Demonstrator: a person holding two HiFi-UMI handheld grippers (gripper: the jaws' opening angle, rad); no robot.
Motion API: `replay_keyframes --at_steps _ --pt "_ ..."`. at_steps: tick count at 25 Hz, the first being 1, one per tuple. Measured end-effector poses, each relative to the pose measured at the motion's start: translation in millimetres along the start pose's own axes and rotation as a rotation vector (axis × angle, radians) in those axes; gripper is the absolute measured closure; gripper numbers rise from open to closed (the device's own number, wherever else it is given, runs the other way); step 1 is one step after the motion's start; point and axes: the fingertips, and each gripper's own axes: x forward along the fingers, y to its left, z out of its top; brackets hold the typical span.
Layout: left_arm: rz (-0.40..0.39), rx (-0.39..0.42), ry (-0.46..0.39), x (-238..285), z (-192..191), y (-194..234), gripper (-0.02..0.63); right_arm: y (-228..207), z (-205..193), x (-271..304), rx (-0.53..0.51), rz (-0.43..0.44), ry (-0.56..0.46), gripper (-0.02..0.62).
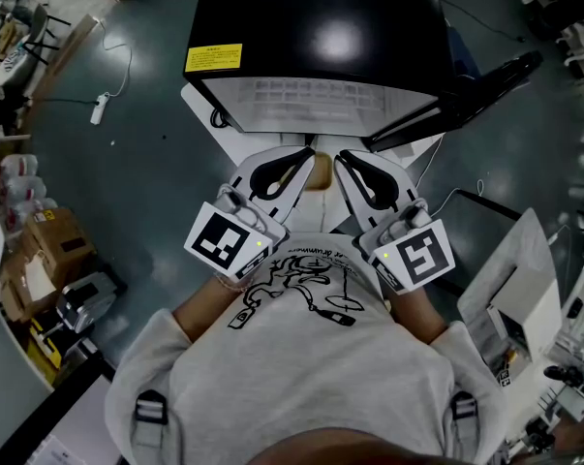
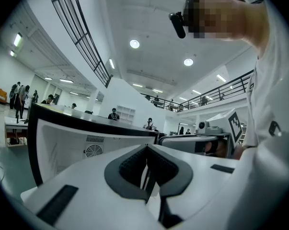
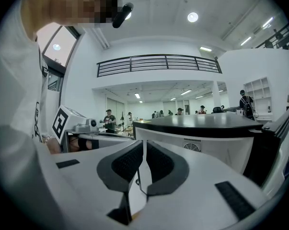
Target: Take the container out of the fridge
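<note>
A small fridge [image 1: 321,27] with a black top stands in front of me, and its dark door [image 1: 466,90] is swung open to the right. Its white body [image 2: 63,145] [image 3: 206,133], with a round vent, shows in both gripper views. I cannot make out a container in any view. My left gripper [image 1: 307,155] [image 2: 146,147] and right gripper [image 1: 343,157] [image 3: 143,145] are side by side at chest height and point at the fridge. Both are shut with nothing between the jaws. A small tan patch [image 1: 318,172] shows below the two tips; what it is I cannot tell.
Cardboard boxes [image 1: 49,240] lie on the floor at the left. A white power strip [image 1: 99,108] with its cable is at the upper left. A white box [image 1: 514,294] and cables stand at the right. Several people stand far off in the hall.
</note>
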Motion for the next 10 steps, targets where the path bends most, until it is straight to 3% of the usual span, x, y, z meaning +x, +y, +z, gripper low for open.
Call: replay_keyframes --at_steps 10 --pt "-0.002 -0.003 -0.004 -0.5 1.9 1.1 0.591 -1.1 2.3 1.3 -0.004 -0.002 0.0 0.552"
